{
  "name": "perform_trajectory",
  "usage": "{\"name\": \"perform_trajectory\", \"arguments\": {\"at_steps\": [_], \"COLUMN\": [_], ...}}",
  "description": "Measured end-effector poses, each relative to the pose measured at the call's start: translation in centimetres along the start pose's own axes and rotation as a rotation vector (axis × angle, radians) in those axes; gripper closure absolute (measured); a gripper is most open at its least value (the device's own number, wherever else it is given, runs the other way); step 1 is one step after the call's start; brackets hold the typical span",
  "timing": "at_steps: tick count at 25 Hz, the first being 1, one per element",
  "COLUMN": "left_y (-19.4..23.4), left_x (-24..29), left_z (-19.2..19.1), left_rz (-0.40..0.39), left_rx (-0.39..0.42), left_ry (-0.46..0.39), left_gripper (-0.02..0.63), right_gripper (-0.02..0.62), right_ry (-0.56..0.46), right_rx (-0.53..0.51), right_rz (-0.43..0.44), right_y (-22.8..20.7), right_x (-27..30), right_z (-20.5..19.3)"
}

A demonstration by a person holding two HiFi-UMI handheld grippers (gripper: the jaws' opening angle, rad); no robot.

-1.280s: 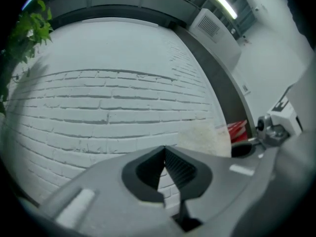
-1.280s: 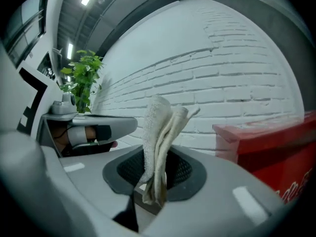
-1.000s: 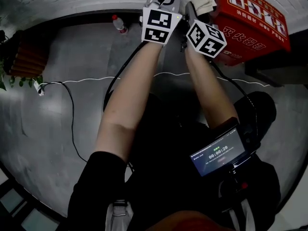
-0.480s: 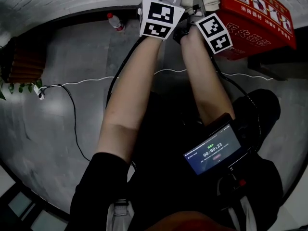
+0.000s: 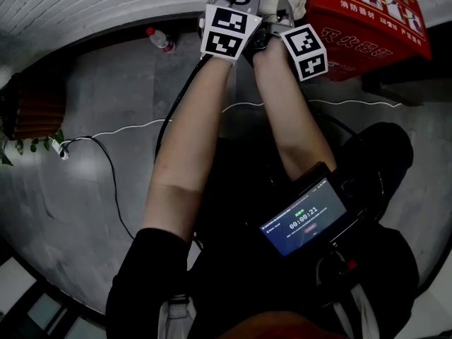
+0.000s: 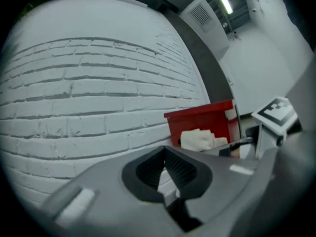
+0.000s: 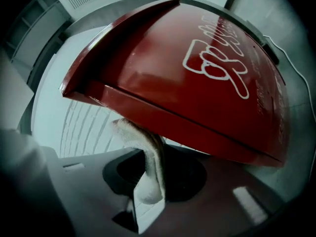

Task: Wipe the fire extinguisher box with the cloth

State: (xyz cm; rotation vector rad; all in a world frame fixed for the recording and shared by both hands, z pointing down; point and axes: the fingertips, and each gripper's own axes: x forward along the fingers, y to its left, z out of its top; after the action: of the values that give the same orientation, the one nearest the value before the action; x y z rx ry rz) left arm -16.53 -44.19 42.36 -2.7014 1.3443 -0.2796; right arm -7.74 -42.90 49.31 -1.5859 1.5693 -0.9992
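Grey, smooth concrete floor [image 5: 92, 97] runs up to a white-painted brick wall [image 6: 98, 83] with coarse, shallow joints. Along the floor's far edge, toward its right end, stands the fire extinguisher box [image 5: 374, 13]. It is a red, glossy, hard-sided case with white printed figures and lettering on its sloping lid, and a sharp lip where the lid overhangs the body.

The person leans over with both bare forearms stretched toward the near left corner of the box. In my judgement this puts the wiping hand within reach of the lid's edge.

The right gripper [image 7: 153, 174] is clamped on the cloth [image 7: 148, 167], a pale, nubbly, towel-like rag. It is bunched into a thick fold that stands up between the dark ribbed pads and presses against the underside of the lid's lip. Held this way, the soft bulge meets the paint and the hard jaws do not.

The left gripper [image 6: 165, 174] hangs just beside it toward the wall, its jaws closed to a narrow slit with nothing in them. It seems only to keep out of the way.

A small clear plastic bottle [image 5: 159, 39] with a red cap lies at the floor's far edge, well left of the box.
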Motion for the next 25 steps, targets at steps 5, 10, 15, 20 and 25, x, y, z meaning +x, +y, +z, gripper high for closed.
{"name": "perform_trajectory", "arguments": {"at_steps": [5, 10, 15, 20, 25], "left_y": [-1.6, -2.2, -1.9, -2.6, -4.0], "left_x": [1.0, 1.3, 1.2, 1.4, 1.8], "left_z": [-1.1, -2.4, -5.3, -9.4, -13.3], "left_rz": [-0.058, -0.084, -0.060, -0.057, -0.087], "left_rx": [-0.009, -0.015, -0.108, -0.137, -0.165], "left_ry": [0.036, 0.070, 0.097, 0.146, 0.222], "left_gripper": [0.603, 0.603, 0.603, 0.603, 0.603], "right_gripper": [0.505, 0.505, 0.505, 0.505, 0.506], "right_ry": [-0.041, -0.063, -0.070, -0.074, -0.066], "right_rx": [0.128, 0.209, 0.276, 0.315, 0.336], "right_rz": [-0.033, -0.051, -0.076, -0.112, -0.145], "right_y": [-2.3, -4.8, -8.4, -12.3, -15.8], "right_x": [-0.6, -0.9, -1.3, -1.6, -1.5], "right_z": [-0.5, -1.5, -3.5, -5.6, -7.4]}}
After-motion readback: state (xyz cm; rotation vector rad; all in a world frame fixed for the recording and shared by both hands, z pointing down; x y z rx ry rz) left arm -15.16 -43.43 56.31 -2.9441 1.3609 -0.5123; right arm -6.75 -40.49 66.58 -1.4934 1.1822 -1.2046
